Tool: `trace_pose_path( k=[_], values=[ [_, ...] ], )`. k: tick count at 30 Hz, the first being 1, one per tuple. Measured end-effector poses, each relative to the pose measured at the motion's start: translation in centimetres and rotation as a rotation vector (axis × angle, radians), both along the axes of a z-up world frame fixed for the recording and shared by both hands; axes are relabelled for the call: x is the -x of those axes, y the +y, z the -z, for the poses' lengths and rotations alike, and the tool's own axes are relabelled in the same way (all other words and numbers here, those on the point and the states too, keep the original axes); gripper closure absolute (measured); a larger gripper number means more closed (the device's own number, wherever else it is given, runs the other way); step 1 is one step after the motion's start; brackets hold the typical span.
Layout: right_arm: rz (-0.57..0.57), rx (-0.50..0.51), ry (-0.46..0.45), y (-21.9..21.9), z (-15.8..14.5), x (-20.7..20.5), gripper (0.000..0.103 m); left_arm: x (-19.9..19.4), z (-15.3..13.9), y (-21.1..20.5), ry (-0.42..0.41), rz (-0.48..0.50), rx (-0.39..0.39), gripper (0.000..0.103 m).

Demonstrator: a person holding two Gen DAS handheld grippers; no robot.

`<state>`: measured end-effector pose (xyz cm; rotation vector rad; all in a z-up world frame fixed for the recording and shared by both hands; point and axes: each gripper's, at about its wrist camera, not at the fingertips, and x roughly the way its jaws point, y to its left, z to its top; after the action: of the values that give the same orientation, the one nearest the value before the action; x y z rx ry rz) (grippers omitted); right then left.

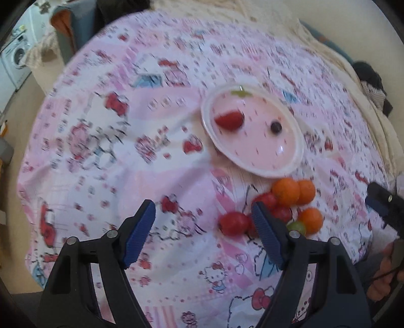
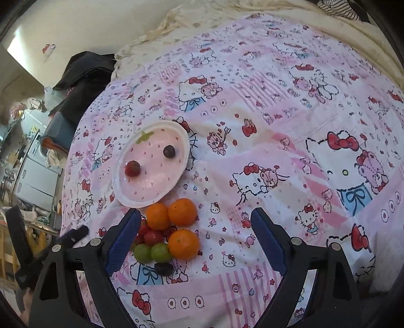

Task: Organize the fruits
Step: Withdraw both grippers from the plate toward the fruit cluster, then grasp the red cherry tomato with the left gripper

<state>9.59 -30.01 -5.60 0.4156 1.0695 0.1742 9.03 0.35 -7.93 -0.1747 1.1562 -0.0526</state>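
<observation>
A pink strawberry-print plate (image 1: 290,161) (image 2: 126,194) lies on the patterned cloth and holds a strawberry (image 1: 229,120) (image 2: 132,168) and a dark grape (image 1: 276,127) (image 2: 169,151). Just in front of it sits a pile of fruit: three oranges (image 1: 285,190) (image 2: 182,211), small red tomatoes (image 1: 234,223) (image 2: 153,237), green grapes (image 1: 298,226) (image 2: 160,252) and a dark grape (image 2: 164,268). My left gripper (image 1: 204,234) hangs open over bare cloth, its right finger beside the tomatoes. My right gripper (image 2: 195,242) is open above the pile's right side, nothing between its pads.
The cloth (image 2: 277,126) covers a bed-like surface with a cream blanket (image 2: 227,15) behind. A washing machine (image 1: 15,55) and dark clothes (image 2: 83,70) stand off to the left. The other gripper's tip (image 1: 381,201) shows at the right edge of the left wrist view.
</observation>
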Motion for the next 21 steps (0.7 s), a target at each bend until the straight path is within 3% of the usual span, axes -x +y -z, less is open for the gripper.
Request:
trace_pose_path(
  k=[5,10,14,21],
  values=[
    [-0.033,-0.011,0.011,0.8,0.3,-0.5,0.012,-0.6,2.8,-1.4,0.098,0.048,0.014,0.052],
    [-0.070,-0.006,0.008,1.7,0.3,-0.8,0.012,-1.7,4.5,-1.0,0.170,-0.016,0.118,0.053],
    [-0.083,0.001,0.009,2.0,0.4,-0.9,0.012,-2.2,4.8,-1.8,0.195,-0.010,0.128,0.054],
    [-0.075,0.003,0.016,2.0,0.5,-0.9,0.012,-2.4,5.5,-2.3,0.267,-0.028,0.181,0.072]
  ],
)
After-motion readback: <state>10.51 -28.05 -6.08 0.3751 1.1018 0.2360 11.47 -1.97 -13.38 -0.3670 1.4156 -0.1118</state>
